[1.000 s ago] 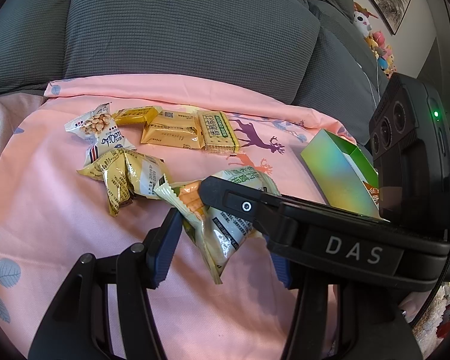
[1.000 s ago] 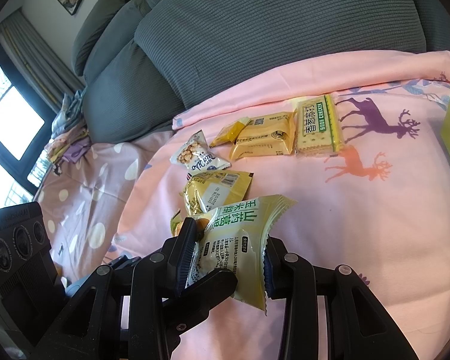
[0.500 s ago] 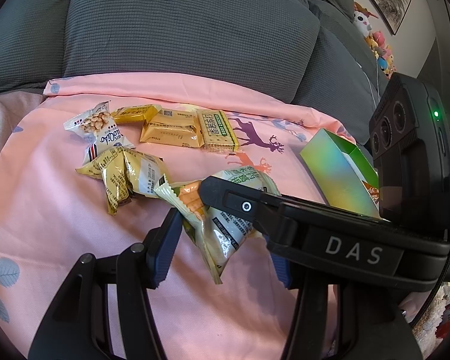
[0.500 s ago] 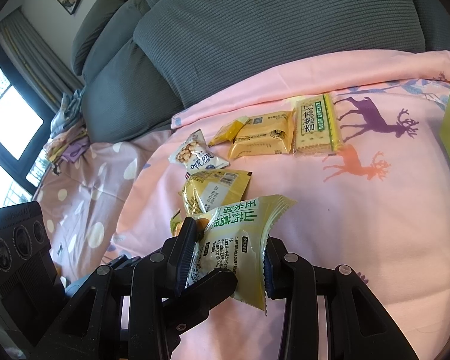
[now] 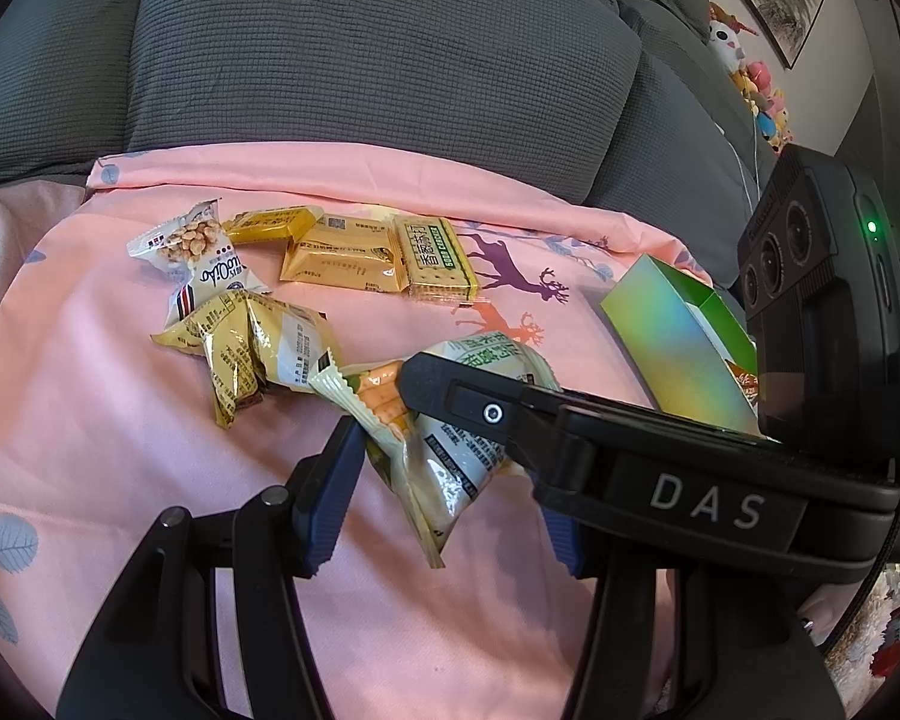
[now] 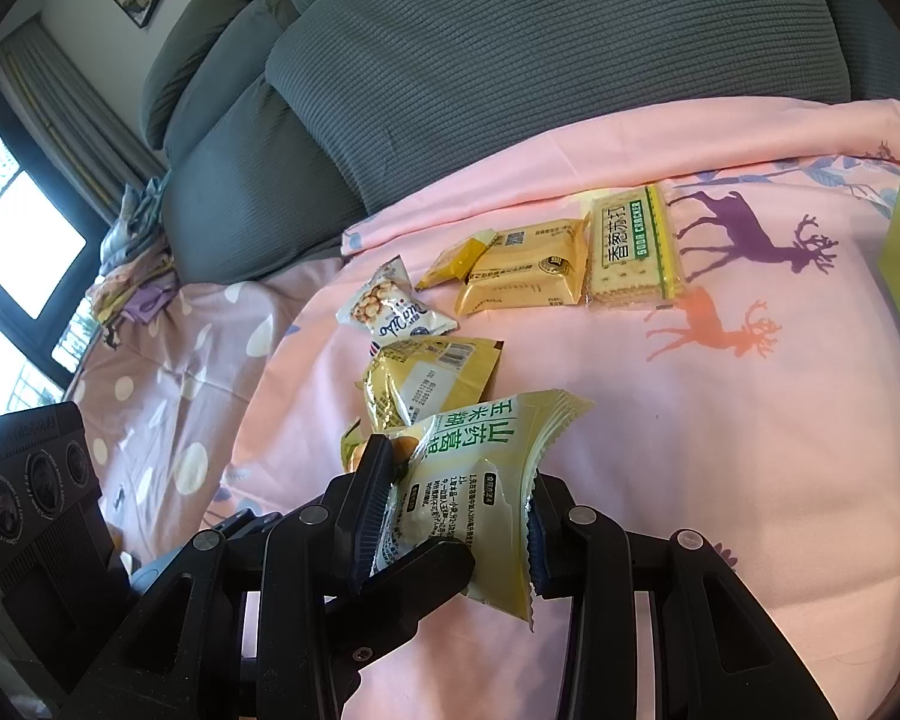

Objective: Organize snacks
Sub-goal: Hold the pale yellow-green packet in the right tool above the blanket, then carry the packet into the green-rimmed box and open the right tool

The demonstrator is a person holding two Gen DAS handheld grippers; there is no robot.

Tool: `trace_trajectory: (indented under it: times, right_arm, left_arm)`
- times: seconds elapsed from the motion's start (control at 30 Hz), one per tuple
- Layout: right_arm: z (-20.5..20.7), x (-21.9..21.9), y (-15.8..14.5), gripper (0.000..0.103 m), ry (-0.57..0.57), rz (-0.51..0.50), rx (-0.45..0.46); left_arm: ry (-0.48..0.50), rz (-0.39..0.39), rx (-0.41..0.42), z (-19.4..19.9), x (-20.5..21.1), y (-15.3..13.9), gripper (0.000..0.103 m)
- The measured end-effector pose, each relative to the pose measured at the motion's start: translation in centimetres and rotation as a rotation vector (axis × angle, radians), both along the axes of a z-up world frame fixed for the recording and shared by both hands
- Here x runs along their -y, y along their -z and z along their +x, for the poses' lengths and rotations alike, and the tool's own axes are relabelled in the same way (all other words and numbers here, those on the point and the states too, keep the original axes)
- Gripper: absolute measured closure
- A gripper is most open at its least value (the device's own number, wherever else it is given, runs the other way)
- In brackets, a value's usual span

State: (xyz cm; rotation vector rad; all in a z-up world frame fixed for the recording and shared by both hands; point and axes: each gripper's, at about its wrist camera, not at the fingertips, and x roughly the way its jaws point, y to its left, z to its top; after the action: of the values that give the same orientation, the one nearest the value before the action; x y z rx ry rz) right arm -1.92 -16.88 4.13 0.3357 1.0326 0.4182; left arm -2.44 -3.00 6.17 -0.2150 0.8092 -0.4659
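Observation:
A pale yellow-green snack packet is held above the pink sheet. My right gripper is shut on it; its fingers cross the left wrist view. My left gripper brackets the same packet, and I cannot tell whether its pads press it. On the sheet lie a crumpled yellow packet, a peanut packet, a small yellow bar, a gold packet and a cracker pack. A green box stands open at the right.
Grey sofa cushions rise behind the sheet. A purple dotted sheet lies to the left, with a window beyond. Plush toys sit at the sofa's far right end.
Both views have shifted slightly; the snacks on the sheet sit a little higher in frame. The held packet and both grippers keep the same pose.

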Motion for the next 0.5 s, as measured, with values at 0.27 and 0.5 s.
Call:
trace_trajectory:
  times: [0.27, 0.5]
  right_arm:
    - [0.0, -0.1, 0.0, 0.063, 0.001, -0.004, -0.002]
    - [0.0, 0.5, -1.0, 0.063, 0.002, -0.012, -0.008]
  left_arm:
    - [0.002, -0.002, -0.002, 0.0, 0.0, 0.0, 0.049]
    - [0.003, -0.018, 0.001, -0.1, 0.2, -0.9, 0.049]
